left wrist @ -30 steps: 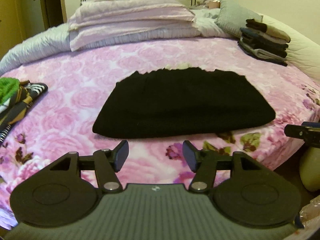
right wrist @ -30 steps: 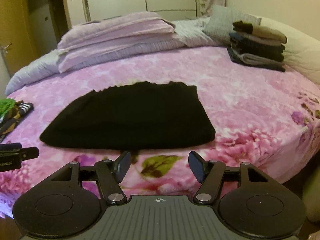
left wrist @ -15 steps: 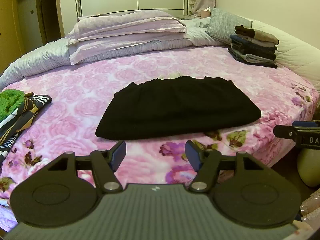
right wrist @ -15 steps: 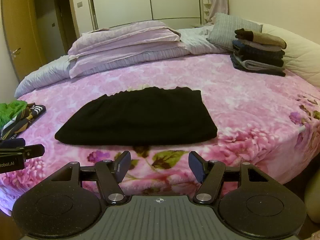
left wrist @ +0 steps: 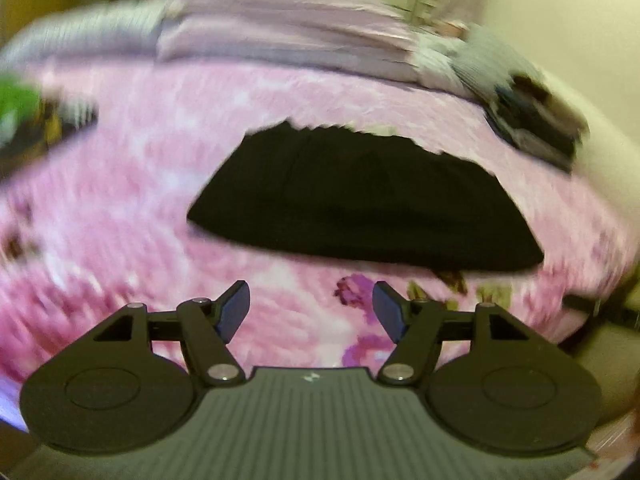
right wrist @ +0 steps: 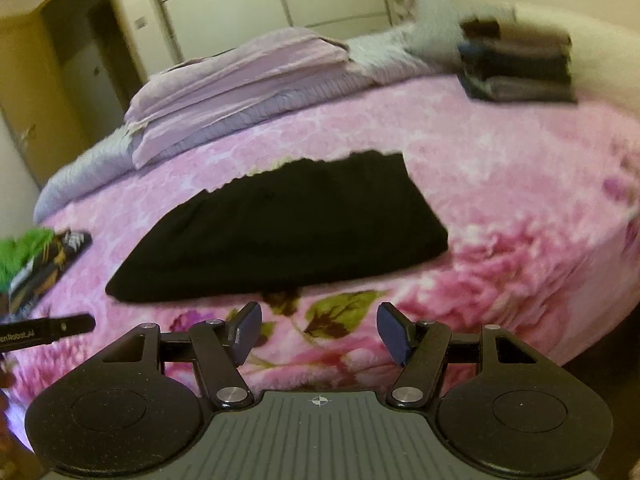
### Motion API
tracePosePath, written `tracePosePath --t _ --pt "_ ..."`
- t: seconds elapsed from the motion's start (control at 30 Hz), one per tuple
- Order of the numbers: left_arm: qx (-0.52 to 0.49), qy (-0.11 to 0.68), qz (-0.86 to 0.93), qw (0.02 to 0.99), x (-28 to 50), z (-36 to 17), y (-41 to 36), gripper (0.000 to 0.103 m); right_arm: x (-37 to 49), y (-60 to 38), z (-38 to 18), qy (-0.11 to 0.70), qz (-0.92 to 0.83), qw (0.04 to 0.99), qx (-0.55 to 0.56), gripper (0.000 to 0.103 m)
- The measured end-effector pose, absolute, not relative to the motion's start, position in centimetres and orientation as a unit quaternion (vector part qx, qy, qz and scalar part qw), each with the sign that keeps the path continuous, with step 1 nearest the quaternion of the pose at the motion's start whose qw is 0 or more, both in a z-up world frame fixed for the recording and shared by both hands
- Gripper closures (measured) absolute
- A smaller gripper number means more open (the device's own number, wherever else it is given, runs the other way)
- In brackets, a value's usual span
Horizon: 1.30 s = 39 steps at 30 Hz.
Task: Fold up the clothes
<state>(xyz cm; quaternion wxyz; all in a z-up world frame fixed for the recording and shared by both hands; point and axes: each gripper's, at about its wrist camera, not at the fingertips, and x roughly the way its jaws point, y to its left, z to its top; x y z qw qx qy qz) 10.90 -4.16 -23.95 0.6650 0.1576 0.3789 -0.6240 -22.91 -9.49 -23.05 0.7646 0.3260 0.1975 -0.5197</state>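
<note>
A folded black garment [left wrist: 360, 200] [right wrist: 288, 232] lies flat in the middle of the pink floral bedspread [left wrist: 120, 184] [right wrist: 500, 184]. My left gripper [left wrist: 311, 312] hovers open over the bed's near edge, short of the garment, with nothing between its fingers. My right gripper [right wrist: 319, 334] is also open and empty, just short of the garment's near edge. The tip of the left gripper [right wrist: 48, 328] shows at the left edge of the right wrist view. Both views are tilted and blurred.
A stack of folded dark clothes [left wrist: 536, 120] [right wrist: 516, 68] sits at the back right. A heap of green and striped clothes [left wrist: 36, 120] [right wrist: 36, 264] lies at the left. Folded lilac bedding [left wrist: 280, 28] [right wrist: 240, 88] and a grey pillow [right wrist: 436, 24] lie at the back.
Both grippers have swung and tilted, blurring the views, and moved a little closer to the black garment. Both stay open; the garment has not moved.
</note>
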Motion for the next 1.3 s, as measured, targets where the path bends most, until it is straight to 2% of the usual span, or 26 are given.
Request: tracePosePath --t 0.17,0.33,0.4,0.43,0.47,0.5,0.53,0.57,0.6,0.63,0.73,0.87,1.03,1.07,1.1,1.13,1.17,1.23,1.3 --pt "0.050 0.488 -0.568 0.660 16.3 -28.3 -7.4 0.040 -26.3 -14.5 -27.3 0.112 -0.512 0.724 0.448 0.042" --pt "-0.013 0.530 -0.532 0.660 18.8 -31.2 -10.9 0.045 -29.2 -19.0 -30.3 0.025 -0.513 0.678 0.526 0.042" --pt "-0.025 0.531 -0.523 0.666 19.3 -31.8 -12.0 0.046 -29.6 -20.6 -31.0 0.026 -0.523 0.656 0.543 0.042" --pt "-0.029 0.526 -0.521 0.671 19.4 -31.9 -12.5 0.052 -29.8 -21.2 -31.5 0.022 -0.524 0.650 0.550 0.042" --pt "-0.029 0.523 -0.516 0.677 19.5 -32.0 -12.9 0.062 -30.0 -21.7 -31.9 0.012 -0.524 0.645 0.557 0.043" --pt "-0.028 0.523 -0.509 0.683 19.8 -32.2 -13.3 0.066 -30.2 -22.0 -32.1 0.003 -0.525 0.642 0.559 0.044" --pt "-0.032 0.524 -0.504 0.686 20.0 -32.4 -13.6 0.073 -30.2 -22.4 -32.2 -0.002 -0.528 0.640 0.558 0.051" --pt "-0.038 0.525 -0.498 0.689 20.2 -32.6 -13.7 0.079 -30.2 -22.7 -32.3 -0.004 -0.532 0.637 0.558 0.065" --pt "-0.041 0.526 -0.498 0.689 20.5 -32.6 -13.9 0.082 -30.2 -23.1 -32.4 -0.002 -0.535 0.634 0.559 0.075" --pt "-0.043 0.524 -0.497 0.690 20.6 -32.6 -13.8 0.088 -30.4 -23.4 -32.7 -0.005 -0.532 0.631 0.564 0.099" --pt "-0.033 0.504 -0.503 0.701 20.0 -31.7 -13.2 0.095 -31.5 -23.7 -32.5 -0.018 -0.519 0.628 0.579 0.101" --pt "-0.011 0.473 -0.525 0.707 18.3 -29.4 -11.8 0.097 -33.4 -23.6 -30.7 0.000 -0.506 0.637 0.582 0.102" --pt "0.030 0.474 -0.540 0.695 16.1 -29.6 -10.0 0.096 -34.3 -24.5 -30.3 0.042 -0.517 0.633 0.574 0.101" --pt "0.047 0.472 -0.537 0.697 16.0 -30.3 -9.9 0.092 -34.1 -24.6 -30.5 0.060 -0.518 0.637 0.568 0.097" --pt "0.053 0.475 -0.535 0.697 16.1 -30.6 -9.8 0.090 -34.1 -24.6 -30.8 0.061 -0.515 0.639 0.568 0.089" --pt "0.050 0.476 -0.536 0.696 16.4 -30.5 -9.5 0.086 -34.3 -24.3 -30.9 0.055 -0.515 0.636 0.572 0.071" --pt "0.049 0.472 -0.538 0.697 16.9 -30.1 -9.4 0.082 -34.6 -23.8 -30.9 0.040 -0.513 0.638 0.573 0.062" --pt "0.055 0.453 -0.543 0.705 17.6 -28.9 -9.3 0.081 -35.3 -23.0 -29.9 0.029 -0.536 0.644 0.545 0.052" --pt "0.060 0.424 -0.542 0.723 18.7 -27.4 -9.2 0.080 -35.7 -23.0 -28.2 0.057 -0.579 0.662 0.473 0.044"
